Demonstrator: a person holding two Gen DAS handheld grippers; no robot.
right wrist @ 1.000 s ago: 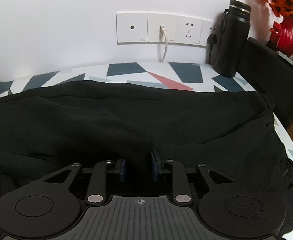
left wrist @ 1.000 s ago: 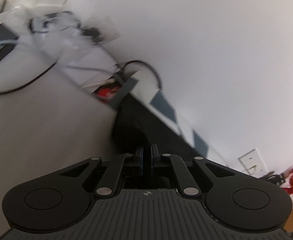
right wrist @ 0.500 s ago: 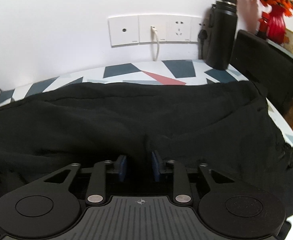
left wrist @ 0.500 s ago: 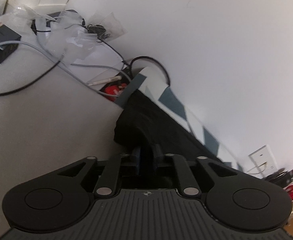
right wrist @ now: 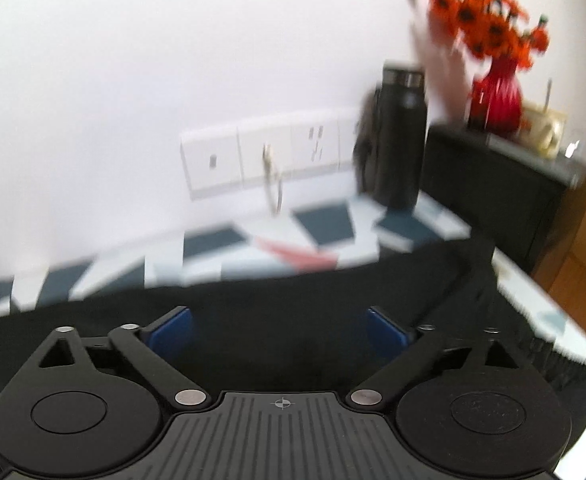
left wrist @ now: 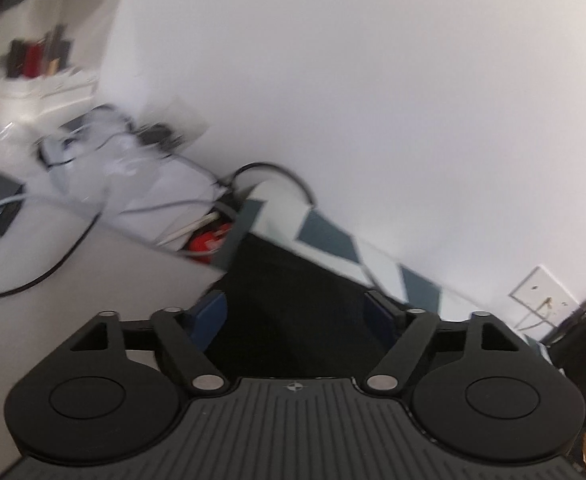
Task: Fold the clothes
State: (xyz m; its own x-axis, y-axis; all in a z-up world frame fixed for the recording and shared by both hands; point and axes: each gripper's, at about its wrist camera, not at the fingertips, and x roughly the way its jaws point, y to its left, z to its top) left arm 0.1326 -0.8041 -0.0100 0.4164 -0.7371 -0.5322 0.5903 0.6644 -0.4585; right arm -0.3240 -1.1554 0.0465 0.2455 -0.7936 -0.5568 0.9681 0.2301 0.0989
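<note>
A black garment [right wrist: 277, 312] lies spread across the table with the geometric patterned cloth [right wrist: 325, 224]. In the right wrist view my right gripper [right wrist: 279, 330] stands open above the garment, blue pads wide apart, nothing between them. In the left wrist view the garment's end [left wrist: 289, 292] lies by the table's left edge, and my left gripper [left wrist: 299, 314] hangs open over it, holding nothing. Both views are blurred by motion.
A black bottle [right wrist: 401, 136] stands by the wall sockets [right wrist: 269, 156]. Red vase with orange flowers [right wrist: 493, 92] sits on a dark cabinet [right wrist: 493, 184] at right. Left of the table lie cables [left wrist: 53, 264], plastic bags [left wrist: 133, 148], a red item [left wrist: 209, 242] and a storage box [left wrist: 49, 60].
Both grippers were shut on the black garment's fabric and now stand open, having let it go. Both cameras have lifted and swung, blurring the views.
</note>
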